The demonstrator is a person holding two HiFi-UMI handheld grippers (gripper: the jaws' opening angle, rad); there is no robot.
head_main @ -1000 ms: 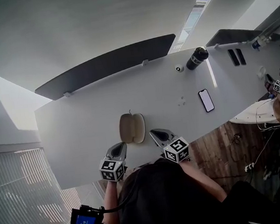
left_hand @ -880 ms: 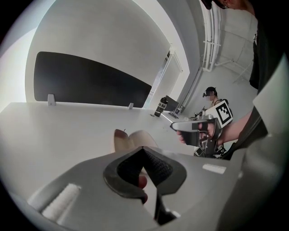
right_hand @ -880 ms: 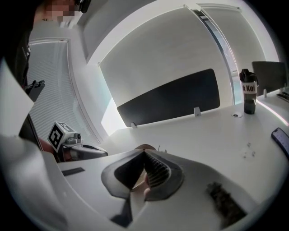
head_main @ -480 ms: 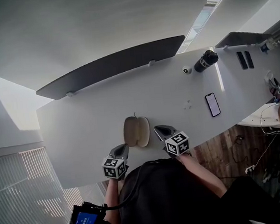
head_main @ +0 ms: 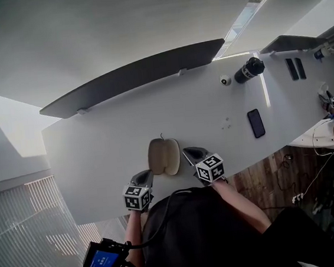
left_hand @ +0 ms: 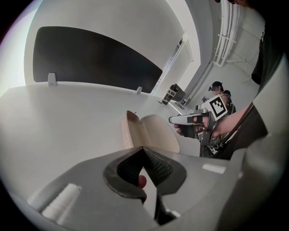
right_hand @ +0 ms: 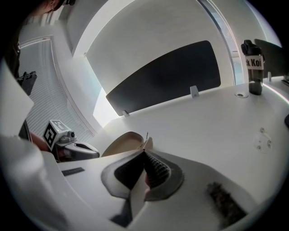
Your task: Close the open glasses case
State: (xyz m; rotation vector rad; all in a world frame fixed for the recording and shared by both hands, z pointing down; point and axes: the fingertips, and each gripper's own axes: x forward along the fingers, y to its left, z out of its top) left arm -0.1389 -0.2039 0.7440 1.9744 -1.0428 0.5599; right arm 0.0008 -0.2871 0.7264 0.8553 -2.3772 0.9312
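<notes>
Slatted blinds (head_main: 23, 228) far left. Long white table (head_main: 91, 149) w/ a dark divider panel (head_main: 131, 74) along its far edge. Left gripper (head_main: 142, 177) at the near edge, jaws together, nothing btwn them. Just beside it the glasses case (head_main: 163, 156) lies open on the table, halves spread. Right gripper (head_main: 192, 154) near the case's other side, jaws also closed, empty. Further right a phone (head_main: 256, 123), a dark bottle (head_main: 248, 70) at the far edge, wood floor (head_main: 266, 173) past the table

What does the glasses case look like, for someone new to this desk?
On the long white desk, look near the front edge, between the left gripper and right gripper. The glasses case lies open there: two beige oval halves side by side, unlike the dark phone and bottle farther right.
</notes>
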